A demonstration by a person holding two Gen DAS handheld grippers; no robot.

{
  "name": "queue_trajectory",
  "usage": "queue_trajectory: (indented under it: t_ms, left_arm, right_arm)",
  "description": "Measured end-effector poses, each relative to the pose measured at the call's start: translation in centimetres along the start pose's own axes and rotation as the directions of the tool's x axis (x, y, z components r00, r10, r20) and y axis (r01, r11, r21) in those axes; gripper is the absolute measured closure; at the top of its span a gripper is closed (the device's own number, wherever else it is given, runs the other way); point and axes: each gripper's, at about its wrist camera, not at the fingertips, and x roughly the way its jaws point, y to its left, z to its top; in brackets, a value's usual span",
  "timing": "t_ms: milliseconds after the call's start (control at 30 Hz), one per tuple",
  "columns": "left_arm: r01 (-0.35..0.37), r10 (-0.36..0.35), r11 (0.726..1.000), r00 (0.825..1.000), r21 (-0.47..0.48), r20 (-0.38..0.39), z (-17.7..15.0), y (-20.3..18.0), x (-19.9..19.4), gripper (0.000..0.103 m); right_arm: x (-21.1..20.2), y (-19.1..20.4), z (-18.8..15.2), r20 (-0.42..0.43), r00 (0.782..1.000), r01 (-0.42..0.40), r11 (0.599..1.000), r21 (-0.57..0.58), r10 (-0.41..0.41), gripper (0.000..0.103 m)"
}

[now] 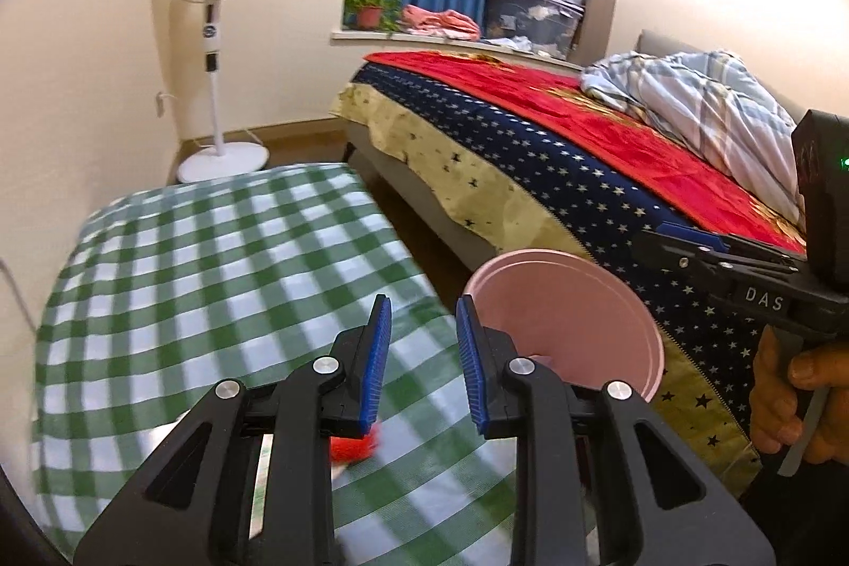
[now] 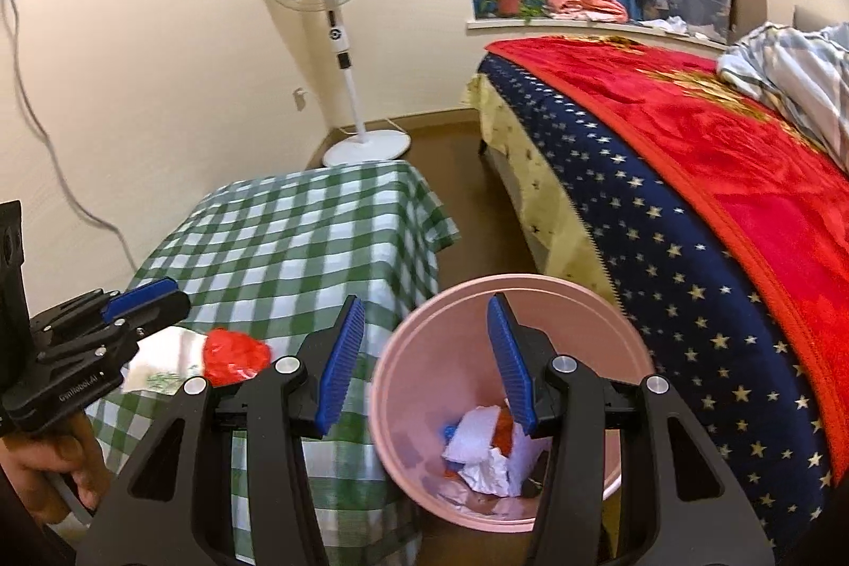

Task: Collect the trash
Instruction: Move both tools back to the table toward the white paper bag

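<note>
While the right gripper [image 2: 427,354] hangs with its blue pads apart and nothing between them, the pink bin [image 2: 424,338] stands on the floor just below and ahead of it, its far pad over the bin's mouth; crumpled white and red trash [image 2: 491,452] lies at the bottom; to its left, over the green checked tablecloth [image 2: 297,237], the left gripper [image 1: 423,362] has its jaws parted and empty; red and white wrappers [image 2: 212,356] lie on the cloth just beside its fingertips.
</note>
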Motion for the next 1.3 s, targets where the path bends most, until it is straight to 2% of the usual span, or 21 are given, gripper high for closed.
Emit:
queue_trajectory:
  t_ms: [233,367,400,433,533,667,800,933,1067,1100,1200,1267,1300]
  left_arm:
    - [-0.067,0.066,0.996,0.998,-0.064,-0.017,-1.6,5.1,-3.1,0.077]
    - [-0.036,0.025,0.993,0.995,-0.116,-0.096,-3.0,7.6,-3.7,0.075]
    - [-0.043,0.031,0.993,0.993,-0.108,-0.11,-3.3,7.7,-3.6,0.072]
    - [-0.051,0.038,0.994,0.99,-0.095,-0.137,-3.8,7.9,-3.5,0.065]
    - [-0.08,0.066,0.995,0.979,-0.063,-0.195,-5.3,8.2,-3.1,0.06]
    - [-0.074,0.059,0.996,0.972,-0.058,-0.226,-6.1,8.8,-3.0,0.047]
    - [-0.104,0.105,0.994,0.953,0.018,-0.284,-7.0,8.1,-1.7,0.044]
    - [-0.139,0.156,0.987,0.94,0.079,-0.302,-7.3,7.5,-0.7,0.044]
    - [-0.178,0.193,0.981,0.933,0.077,-0.303,-7.0,8.0,0.0,0.045]
    - [-0.179,0.191,0.982,0.934,0.068,-0.302,-6.9,8.2,0.0,0.045]
    - [-0.186,0.188,0.982,0.935,0.035,-0.3,-6.6,8.9,0.2,0.063]
    - [-0.199,0.188,0.98,0.935,-0.006,-0.3,-6.5,9.6,0.4,0.083]
    - [-0.202,0.186,0.979,0.937,-0.023,-0.297,-6.5,9.9,0.5,0.087]
  right_arm:
    - [0.6,3.3,0.0,-0.009,0.999,-0.048,0.998,-0.031,0.048,0.054]
    - [1.1,5.6,-0.1,-0.02,0.997,-0.08,0.995,-0.061,0.079,0.054]
    - [1.3,6.1,-0.2,-0.023,0.996,-0.088,0.994,-0.067,0.087,0.054]
    - [1.4,6.5,-0.1,-0.026,0.995,-0.093,0.993,-0.07,0.091,0.054]
    - [1.9,7.9,-0.2,-0.035,0.993,-0.115,0.99,-0.078,0.113,0.054]
    - [2.2,9.3,-0.4,-0.046,0.99,-0.137,0.986,-0.093,0.133,0.054]
    - [2.6,10.2,-0.5,-0.058,0.988,-0.146,0.982,-0.116,0.14,0.054]
    - [2.9,10.1,-0.6,-0.067,0.988,-0.144,0.982,-0.12,0.137,0.054]
    - [3.1,9.7,-0.6,-0.074,0.989,-0.137,0.984,-0.116,0.129,0.054]
    - [3.2,9.6,-0.6,-0.076,0.989,-0.135,0.984,-0.115,0.127,0.054]
    - [3.5,9.5,-0.7,-0.082,0.989,-0.131,0.984,-0.117,0.122,0.054]
    - [3.7,9.6,-0.8,-0.086,0.989,-0.131,0.984,-0.121,0.121,0.054]
    - [3.8,9.6,-0.8,-0.088,0.989,-0.132,0.984,-0.123,0.121,0.054]
